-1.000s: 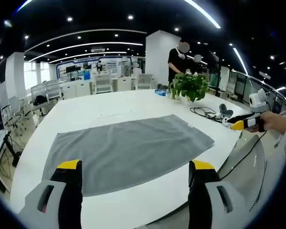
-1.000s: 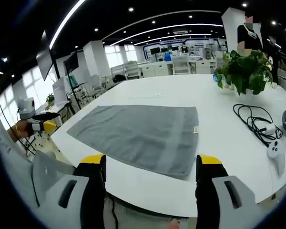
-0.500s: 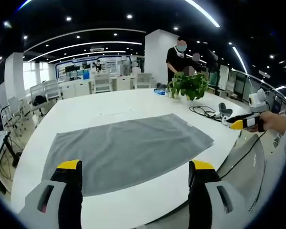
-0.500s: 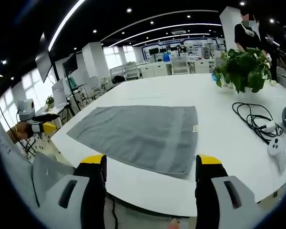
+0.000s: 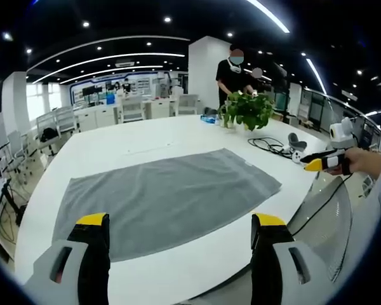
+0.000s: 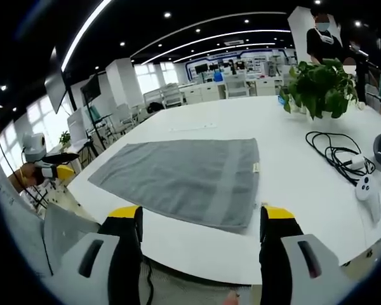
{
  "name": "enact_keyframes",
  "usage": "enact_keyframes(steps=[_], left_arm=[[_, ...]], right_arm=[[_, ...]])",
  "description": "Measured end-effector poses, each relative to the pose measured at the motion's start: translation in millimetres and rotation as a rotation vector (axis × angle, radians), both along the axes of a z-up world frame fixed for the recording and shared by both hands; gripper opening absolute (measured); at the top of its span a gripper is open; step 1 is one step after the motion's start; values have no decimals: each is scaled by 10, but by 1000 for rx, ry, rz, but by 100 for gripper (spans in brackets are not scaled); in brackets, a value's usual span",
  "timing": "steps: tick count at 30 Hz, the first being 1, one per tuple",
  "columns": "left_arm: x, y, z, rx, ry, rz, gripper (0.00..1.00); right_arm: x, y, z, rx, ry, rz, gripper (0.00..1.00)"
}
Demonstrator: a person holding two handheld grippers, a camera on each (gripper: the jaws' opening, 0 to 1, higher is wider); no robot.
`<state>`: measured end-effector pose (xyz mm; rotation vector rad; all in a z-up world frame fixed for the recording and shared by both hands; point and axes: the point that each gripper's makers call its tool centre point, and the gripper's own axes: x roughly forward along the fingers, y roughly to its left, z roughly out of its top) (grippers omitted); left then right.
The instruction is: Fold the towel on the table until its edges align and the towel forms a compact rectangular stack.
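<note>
A: Where's the towel?
B: The grey towel lies flat and unfolded on the white table, mid-frame in both views.
A: And the tools?
B: The left gripper at bottom centre has jaws apart, holding nothing. The right gripper is likewise spread, off the towel. Upper right: a potted plant.

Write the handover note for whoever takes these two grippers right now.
Left gripper: open, empty, held off the table's near edge, short of the towel.
Right gripper: open, empty, same stance at the towel's other end.
Towel: spread flat in one layer on the white table, no fold made.
Nearby: potted plant, black cable and a white controller, all apart from the towel.
Done: nothing yet.
Left: grip the corners, fold until the edges line up in a compact rectangle.
</note>
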<state>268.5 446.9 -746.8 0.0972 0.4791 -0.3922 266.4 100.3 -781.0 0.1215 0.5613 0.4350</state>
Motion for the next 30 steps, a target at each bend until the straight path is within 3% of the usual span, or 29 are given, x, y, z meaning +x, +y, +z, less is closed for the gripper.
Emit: enact_keyframes(steps=[11, 30], left_arm=[[31, -142, -5, 4, -2, -21, 95], [18, -729, -13, -9, -13, -52, 93]], right_arm=[[-14, -123, 29, 14, -11, -16, 76], [92, -499, 124, 28, -33, -2, 76]])
